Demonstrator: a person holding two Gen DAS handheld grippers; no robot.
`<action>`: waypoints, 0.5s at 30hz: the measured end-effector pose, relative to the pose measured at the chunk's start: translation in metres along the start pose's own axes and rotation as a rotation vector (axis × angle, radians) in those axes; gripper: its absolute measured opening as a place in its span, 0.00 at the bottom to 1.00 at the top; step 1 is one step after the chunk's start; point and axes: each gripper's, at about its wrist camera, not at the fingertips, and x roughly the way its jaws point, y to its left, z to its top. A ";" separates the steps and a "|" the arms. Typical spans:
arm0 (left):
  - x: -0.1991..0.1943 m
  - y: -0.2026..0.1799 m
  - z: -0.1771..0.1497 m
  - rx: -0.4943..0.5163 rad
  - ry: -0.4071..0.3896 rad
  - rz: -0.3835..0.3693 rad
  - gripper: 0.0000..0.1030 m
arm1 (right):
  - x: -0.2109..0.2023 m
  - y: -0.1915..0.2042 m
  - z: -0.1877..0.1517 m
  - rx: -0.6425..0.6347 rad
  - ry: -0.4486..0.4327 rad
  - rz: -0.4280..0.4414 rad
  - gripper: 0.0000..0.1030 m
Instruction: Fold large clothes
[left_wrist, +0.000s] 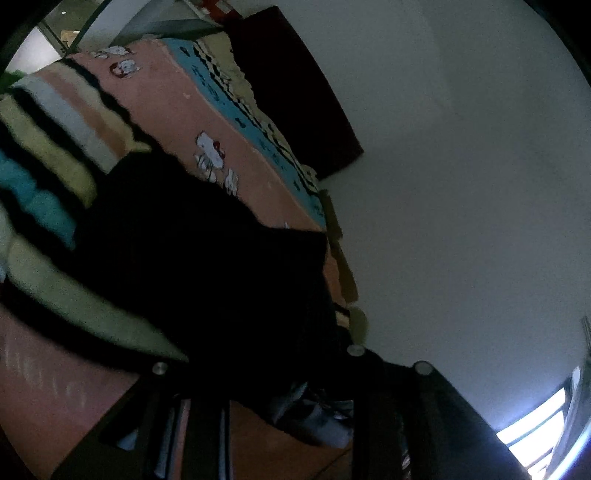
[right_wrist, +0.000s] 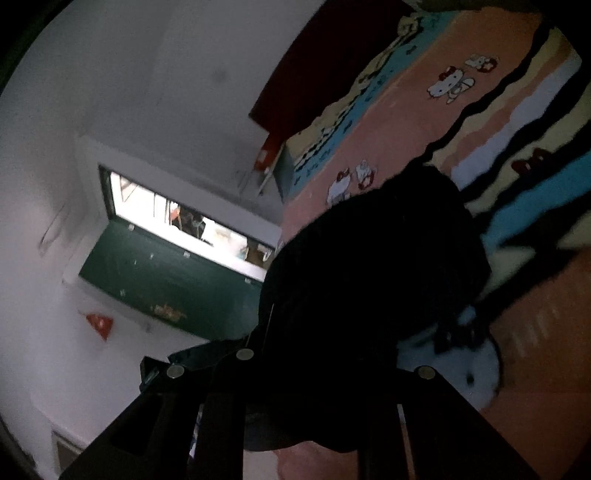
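A black garment (left_wrist: 207, 266) lies on a pink bedsheet (left_wrist: 166, 110) with white cartoon cats and blue, cream stripes.

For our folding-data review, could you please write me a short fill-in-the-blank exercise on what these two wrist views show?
1. The garment hanging from both grippers is ____ in colour.
2. The bedspread beneath it is printed with cartoon ____.
3. In the right wrist view, bright light comes through a ____ in the white wall.
4. The left gripper and the right gripper are both ____ on the garment.

Missing words: black; cats; window; shut
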 end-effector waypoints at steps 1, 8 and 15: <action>0.010 -0.005 0.016 -0.007 -0.008 0.017 0.22 | 0.008 0.001 0.013 0.011 -0.010 -0.018 0.17; 0.107 0.004 0.114 -0.013 -0.043 0.189 0.24 | 0.084 -0.005 0.097 0.071 -0.075 -0.172 0.17; 0.221 0.078 0.172 -0.027 0.035 0.345 0.30 | 0.189 -0.060 0.156 0.120 -0.067 -0.363 0.18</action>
